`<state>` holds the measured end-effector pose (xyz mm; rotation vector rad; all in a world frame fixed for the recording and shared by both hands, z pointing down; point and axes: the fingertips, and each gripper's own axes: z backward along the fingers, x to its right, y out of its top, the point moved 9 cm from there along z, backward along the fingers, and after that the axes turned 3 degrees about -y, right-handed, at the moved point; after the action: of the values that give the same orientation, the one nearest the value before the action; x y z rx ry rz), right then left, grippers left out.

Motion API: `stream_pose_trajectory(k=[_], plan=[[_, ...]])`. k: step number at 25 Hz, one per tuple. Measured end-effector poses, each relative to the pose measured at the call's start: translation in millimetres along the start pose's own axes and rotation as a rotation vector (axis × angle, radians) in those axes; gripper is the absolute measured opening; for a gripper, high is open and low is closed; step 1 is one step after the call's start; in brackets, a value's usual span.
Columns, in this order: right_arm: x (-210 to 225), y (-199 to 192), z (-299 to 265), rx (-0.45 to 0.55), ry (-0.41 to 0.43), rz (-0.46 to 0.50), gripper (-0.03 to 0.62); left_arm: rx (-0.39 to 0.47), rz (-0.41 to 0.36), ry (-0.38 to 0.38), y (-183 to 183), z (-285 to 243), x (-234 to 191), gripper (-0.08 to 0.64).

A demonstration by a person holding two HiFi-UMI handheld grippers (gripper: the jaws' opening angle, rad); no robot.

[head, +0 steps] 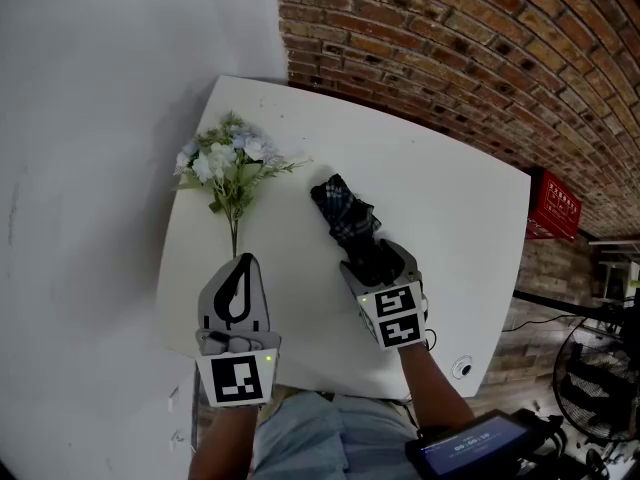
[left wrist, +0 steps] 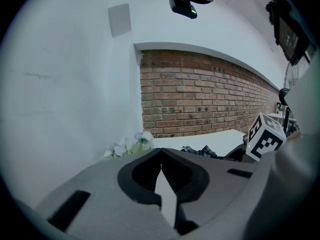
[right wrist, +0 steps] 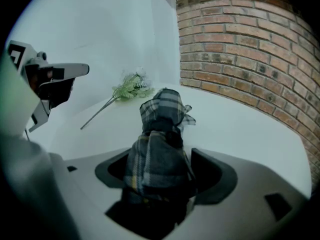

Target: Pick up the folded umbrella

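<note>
Plaid fabric is what gives it away: the folded umbrella (head: pixel 345 218) is lying flat on the white tabletop (head: pixel 460 208), nowhere near lifted yet. The right claw (right wrist: pixel 160 171) is already straddling the umbrella's near end, with its jaws spread wide on either side of the bundle. From its own view the cloth pretty much fills the gap, but I don't see the pads actually squeezing it, so I'd call it released, not grasping. The left claw (head: pixel 245 263) is clenched on nothing and sits well off to the left of the umbrella's near end, doing no work. A bunch of fake flowers (head: pixel 228 163) lies left of the umbrella, apart from it. So the approach looks done to me. What's left is closing on the umbrella and raising it off the tabletop.
</note>
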<state>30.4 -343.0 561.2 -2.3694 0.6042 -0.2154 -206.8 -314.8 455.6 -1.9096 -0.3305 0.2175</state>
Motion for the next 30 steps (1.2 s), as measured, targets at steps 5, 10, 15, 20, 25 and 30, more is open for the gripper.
stream_pose_trajectory(k=[5,10,15,20,25,30], plan=[[-0.6,-0.2,0.4,0.002,-0.001,-0.001,0.325,-0.001,0.001,0.005,0.9,-0.1,-0.4,0.008],[0.7,-0.4,0.9,0.006,-0.002,-0.006,0.301,0.002,-0.006,0.011,2.7,-0.1,-1.2,0.008],[0.1,0.4,1.2,0.004,-0.006,-0.01,0.264,0.003,-0.002,0.014,1.3,0.9,-2.6,0.008],[-0.6,0.0,1.1,0.003,-0.008,-0.013,0.235,0.01,-0.003,0.016,1.6,1.3,-3.6,0.008],[-1.1,0.3,1.3,0.001,-0.011,-0.018,0.212,0.009,-0.004,0.014,1.3,2.0,-3.7,0.008],[-1.8,0.3,1.4,0.003,-0.018,-0.023,0.199,0.008,-0.004,0.016,1.5,2.6,-4.6,0.008]])
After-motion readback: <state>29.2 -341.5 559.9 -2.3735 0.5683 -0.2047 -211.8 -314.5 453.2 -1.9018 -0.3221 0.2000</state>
